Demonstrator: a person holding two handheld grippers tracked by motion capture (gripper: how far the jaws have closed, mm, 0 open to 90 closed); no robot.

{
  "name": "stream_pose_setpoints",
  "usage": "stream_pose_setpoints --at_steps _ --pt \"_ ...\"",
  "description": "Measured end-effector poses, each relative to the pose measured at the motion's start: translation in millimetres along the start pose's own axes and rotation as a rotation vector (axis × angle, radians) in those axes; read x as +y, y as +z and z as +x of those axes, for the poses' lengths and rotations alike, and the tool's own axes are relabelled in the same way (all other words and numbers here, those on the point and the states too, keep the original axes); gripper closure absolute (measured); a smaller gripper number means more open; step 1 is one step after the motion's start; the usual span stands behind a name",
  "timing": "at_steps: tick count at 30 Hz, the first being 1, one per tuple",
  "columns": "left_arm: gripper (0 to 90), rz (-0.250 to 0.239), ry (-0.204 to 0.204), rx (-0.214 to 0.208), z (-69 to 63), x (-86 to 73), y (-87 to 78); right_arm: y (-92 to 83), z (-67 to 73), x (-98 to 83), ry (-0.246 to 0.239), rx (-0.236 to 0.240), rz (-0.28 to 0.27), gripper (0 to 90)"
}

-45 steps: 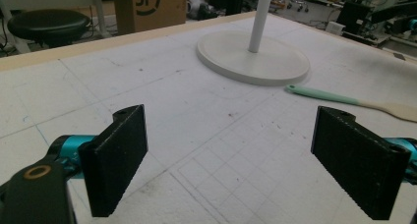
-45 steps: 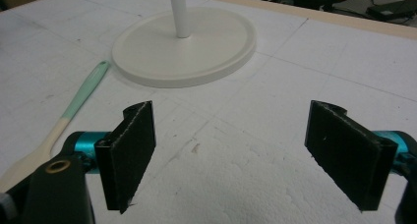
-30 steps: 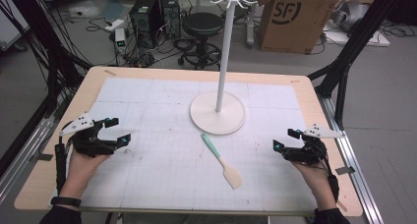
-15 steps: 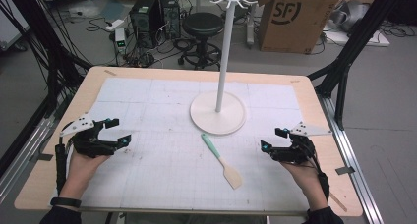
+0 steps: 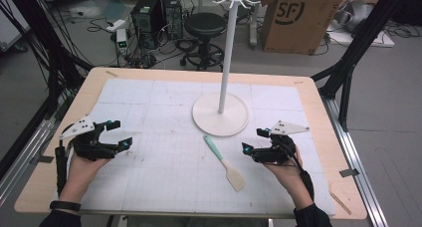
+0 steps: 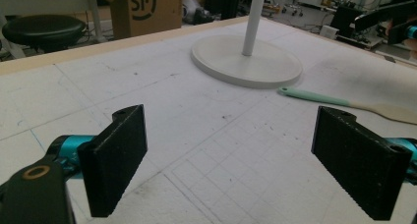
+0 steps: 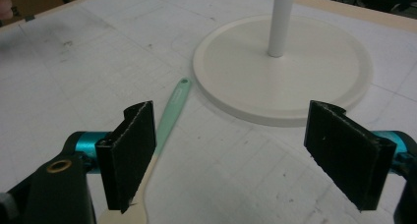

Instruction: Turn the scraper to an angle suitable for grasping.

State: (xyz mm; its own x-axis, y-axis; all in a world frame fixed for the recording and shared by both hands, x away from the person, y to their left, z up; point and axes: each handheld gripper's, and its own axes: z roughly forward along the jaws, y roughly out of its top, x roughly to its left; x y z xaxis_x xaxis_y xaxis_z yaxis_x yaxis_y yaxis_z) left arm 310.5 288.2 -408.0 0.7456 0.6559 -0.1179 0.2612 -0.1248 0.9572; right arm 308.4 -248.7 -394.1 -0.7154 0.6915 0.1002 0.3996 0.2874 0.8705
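Observation:
A spatula [image 5: 224, 157] with a mint-green handle and a pale blade lies flat on the white gridded mat, just in front of the round base [image 5: 220, 114] of a white hook stand. My right gripper [image 5: 254, 140] hovers open just right of the spatula. In the right gripper view its open jaws [image 7: 239, 153] frame the stand base [image 7: 314, 71], and the spatula handle [image 7: 169, 113] runs beside the left pad [image 7: 130, 153]. My left gripper [image 5: 121, 133] is open at the mat's left side, empty. The left gripper view [image 6: 241, 160] has the spatula [image 6: 344, 102] far off.
The stand's thin pole [image 5: 226, 53] rises at mid-table with hooks on top. The wooden table edge [image 5: 318, 112] borders the mat. Beyond the table stand a black stool [image 5: 205, 25], a cardboard box [image 5: 298, 18] and computer gear with cables on the floor.
My right gripper has moved left across the mat, closer to the spatula's blade end. The left gripper has barely shifted. Both stay open.

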Motion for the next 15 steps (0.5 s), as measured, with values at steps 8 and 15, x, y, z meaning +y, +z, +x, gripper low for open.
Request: stream_pose_setpoints --at_steps 8,15 --pt "14.1 0.006 0.000 -0.005 -0.6 -0.3 0.9 0.5 -12.4 -0.4 0.011 0.034 -0.005 19.4" --pt "14.1 0.011 0.001 -0.007 -1.2 -0.4 1.7 -4.7 -16.8 -1.6 0.020 0.025 -0.016 19.3"
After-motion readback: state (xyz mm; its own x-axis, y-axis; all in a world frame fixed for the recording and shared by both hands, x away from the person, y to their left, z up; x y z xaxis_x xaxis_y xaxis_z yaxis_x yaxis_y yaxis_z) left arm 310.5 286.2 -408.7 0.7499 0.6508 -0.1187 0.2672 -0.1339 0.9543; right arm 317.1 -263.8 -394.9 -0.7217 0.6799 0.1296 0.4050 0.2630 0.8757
